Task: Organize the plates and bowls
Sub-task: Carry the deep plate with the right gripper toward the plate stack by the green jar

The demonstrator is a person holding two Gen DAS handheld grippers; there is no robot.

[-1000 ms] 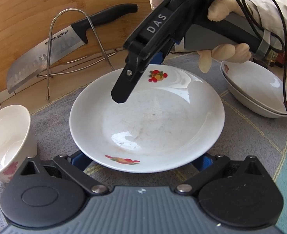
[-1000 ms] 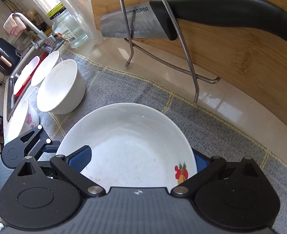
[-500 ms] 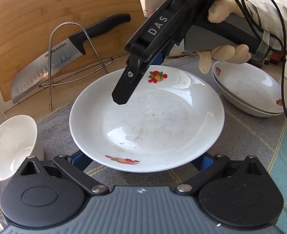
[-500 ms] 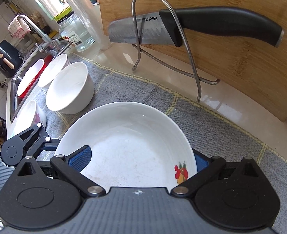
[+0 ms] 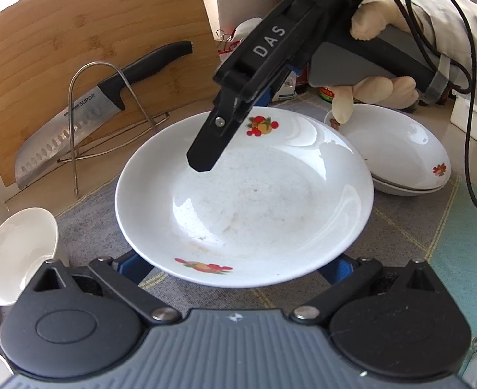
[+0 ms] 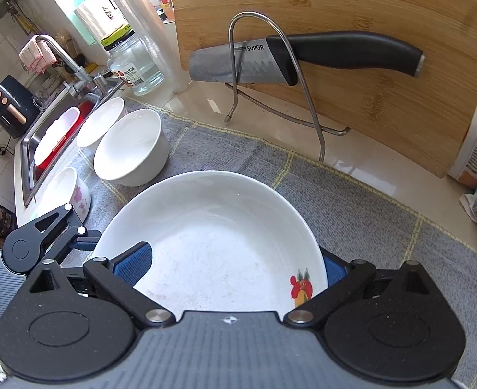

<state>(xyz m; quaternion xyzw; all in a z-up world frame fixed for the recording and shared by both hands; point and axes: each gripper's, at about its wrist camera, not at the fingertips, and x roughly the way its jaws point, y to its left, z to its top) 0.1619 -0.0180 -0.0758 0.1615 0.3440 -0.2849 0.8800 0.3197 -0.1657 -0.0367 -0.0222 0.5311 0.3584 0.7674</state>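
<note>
Both the left gripper (image 5: pixel 238 269) and the right gripper (image 6: pixel 232 265) stand clamped on one white plate (image 5: pixel 244 194). Beneath the jaws lies a grey mat (image 6: pixel 225 155); beyond it, a cutting board (image 6: pixel 351 16), with a sink (image 6: pixel 56 129) off left.

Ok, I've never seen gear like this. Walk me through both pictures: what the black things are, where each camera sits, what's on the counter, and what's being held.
No robot here: a person holds a two-finger gripper in each hand, each with a fisheye camera looking along its fingers. The left-wrist view shows the left gripper under a fruit-print plate, apparently carrying it, and across it the right gripper in a gloved hand, over the plate's far rim. The right-wrist view shows that same plate from the other side. On the grey mat sit white bowls and stacked plates; behind, a knife rests in a wire rack against a cutting board.
</note>
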